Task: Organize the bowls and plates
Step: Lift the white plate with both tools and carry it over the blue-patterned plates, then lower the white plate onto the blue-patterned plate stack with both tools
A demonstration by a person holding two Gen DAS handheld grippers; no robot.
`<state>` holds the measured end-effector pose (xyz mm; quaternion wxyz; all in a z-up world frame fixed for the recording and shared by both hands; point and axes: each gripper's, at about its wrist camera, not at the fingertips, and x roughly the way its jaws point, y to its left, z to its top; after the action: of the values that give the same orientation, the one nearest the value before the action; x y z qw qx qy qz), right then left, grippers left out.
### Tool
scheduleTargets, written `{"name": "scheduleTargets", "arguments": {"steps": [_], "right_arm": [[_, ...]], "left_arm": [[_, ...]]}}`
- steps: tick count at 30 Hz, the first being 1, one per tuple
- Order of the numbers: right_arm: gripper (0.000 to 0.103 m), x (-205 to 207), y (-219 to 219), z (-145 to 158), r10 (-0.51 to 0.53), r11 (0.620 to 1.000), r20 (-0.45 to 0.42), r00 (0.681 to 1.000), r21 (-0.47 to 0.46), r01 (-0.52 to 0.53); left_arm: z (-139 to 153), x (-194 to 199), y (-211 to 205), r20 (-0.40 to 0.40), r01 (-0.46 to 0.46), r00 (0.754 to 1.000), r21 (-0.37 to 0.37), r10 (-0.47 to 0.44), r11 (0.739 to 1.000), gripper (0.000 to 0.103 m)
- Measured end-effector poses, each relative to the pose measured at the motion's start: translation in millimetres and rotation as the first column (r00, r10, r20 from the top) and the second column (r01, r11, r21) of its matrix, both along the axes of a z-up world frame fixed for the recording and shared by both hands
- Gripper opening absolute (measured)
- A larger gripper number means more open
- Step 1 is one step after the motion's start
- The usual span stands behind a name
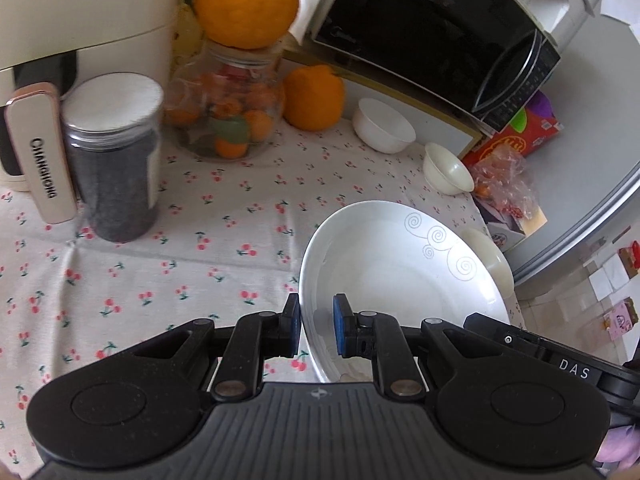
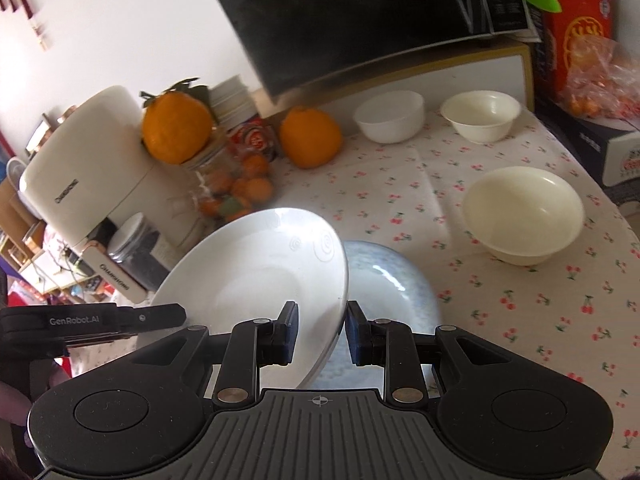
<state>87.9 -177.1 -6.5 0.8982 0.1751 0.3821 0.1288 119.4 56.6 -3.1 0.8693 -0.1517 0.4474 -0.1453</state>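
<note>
I'm mid-stack: both hand-held grippers straddle the white plate's (image 2: 256, 272) rim, left (image 1: 316, 328) and right (image 2: 318, 330), jaws not quite closed on it. It hangs tilted over the blue plate (image 2: 394, 292) near the counter's front edge, swirl side toward the bowls. Next I'd level and lower it.

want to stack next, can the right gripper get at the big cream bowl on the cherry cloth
Probably not yet: the right gripper straddles the tilted white swirl plate's rim. Otherwise the path looks free, only bare cherry-print tablecloth before the large cream bowl.
</note>
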Motion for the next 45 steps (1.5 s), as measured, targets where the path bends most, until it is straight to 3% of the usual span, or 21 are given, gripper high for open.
{"name": "scheduleTargets", "arguments": {"steps": [7,21,45], "right_arm": [[0.025,3.1,-15.3,-5.3,-0.031,0.999,-0.033,0.999,-0.015,0.03],[0.025,6.6,-25.1,-24.5,-0.085,0.994,-0.145,0.986,-0.084,0.073],[0.025,9.0,-17.8,-32.1,-0.074,0.993,-0.175,0.982,-0.107,0.056]], "left_arm": [[-3.9,4.1,-18.4,-0.008,0.021,1.0,0.028,-0.02,0.999,0.014],[-17.4,3.7,-49.7,-0.018,0.082,0.997,0.153,-0.08,0.985,0.015],[-22.6,2.0,-58.1,-0.006,0.08,0.997,0.246,-0.081,0.966,0.016]]}}
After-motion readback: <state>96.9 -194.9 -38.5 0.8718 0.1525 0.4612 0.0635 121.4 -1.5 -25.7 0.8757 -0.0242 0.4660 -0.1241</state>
